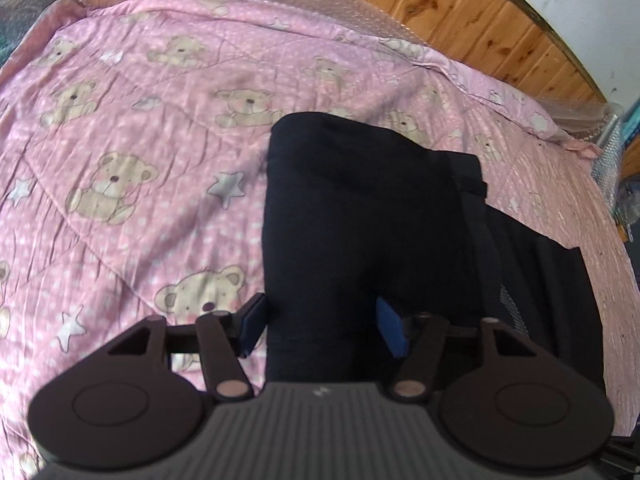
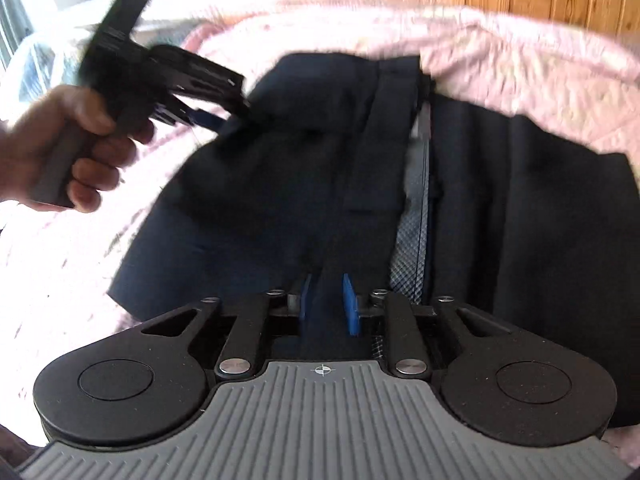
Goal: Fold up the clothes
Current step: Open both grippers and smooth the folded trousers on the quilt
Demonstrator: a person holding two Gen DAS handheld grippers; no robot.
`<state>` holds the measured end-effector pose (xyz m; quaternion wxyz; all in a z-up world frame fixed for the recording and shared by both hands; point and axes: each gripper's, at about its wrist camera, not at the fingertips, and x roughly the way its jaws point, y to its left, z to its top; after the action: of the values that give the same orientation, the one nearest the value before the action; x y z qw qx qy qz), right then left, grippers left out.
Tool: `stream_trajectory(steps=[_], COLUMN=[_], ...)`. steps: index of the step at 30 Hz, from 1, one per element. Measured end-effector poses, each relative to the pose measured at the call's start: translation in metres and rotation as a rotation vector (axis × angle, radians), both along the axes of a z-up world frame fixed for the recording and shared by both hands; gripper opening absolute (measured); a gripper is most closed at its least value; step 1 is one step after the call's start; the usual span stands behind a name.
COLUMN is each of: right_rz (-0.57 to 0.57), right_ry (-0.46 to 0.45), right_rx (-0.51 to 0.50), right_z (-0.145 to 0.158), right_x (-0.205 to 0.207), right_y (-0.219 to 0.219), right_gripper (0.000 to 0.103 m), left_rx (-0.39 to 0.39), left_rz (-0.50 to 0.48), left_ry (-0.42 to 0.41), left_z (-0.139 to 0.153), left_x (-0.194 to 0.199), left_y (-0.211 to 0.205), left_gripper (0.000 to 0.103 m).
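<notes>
Left wrist view: dark trousers [image 1: 360, 216] lie partly folded on a pink teddy-bear quilt [image 1: 132, 128], one section doubled over, as the left gripper [image 1: 320, 320] hangs spread above the cloth, pinching nothing. From the right wrist, the right gripper [image 2: 326, 304] stands narrowly parted over the fabric, apparently holding nothing. At least one further fold and some smoothing seem left.

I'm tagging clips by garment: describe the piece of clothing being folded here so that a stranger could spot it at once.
Start from the pink bedspread printed with teddy bears and stars, which covers the bed in front of a wooden wall. On it lie the dark navy trousers, folded over, with a checked grey lining showing at the waistband. They are the only dark, plain thing on the pink cloth.
</notes>
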<state>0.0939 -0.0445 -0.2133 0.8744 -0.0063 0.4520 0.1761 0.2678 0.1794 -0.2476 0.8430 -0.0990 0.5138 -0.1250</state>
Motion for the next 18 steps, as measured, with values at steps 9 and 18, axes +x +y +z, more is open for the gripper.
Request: stream_trajectory(steps=[9, 18], right_rz=[-0.093, -0.069], right_ry=[-0.02, -0.006], right_rx=[-0.029, -0.084], right_z=[0.014, 0.013], right_x=[-0.02, -0.026], right_y=[-0.01, -0.009], right_gripper=[0.031, 0.036], left_rx=[0.036, 0.076], left_rz=[-0.001, 0.008], left_ry=[0.012, 0.007], left_z=[0.003, 0.011], left_x=[-0.001, 0.002], left_y=[-0.012, -0.019], left_gripper=[0.067, 0.068])
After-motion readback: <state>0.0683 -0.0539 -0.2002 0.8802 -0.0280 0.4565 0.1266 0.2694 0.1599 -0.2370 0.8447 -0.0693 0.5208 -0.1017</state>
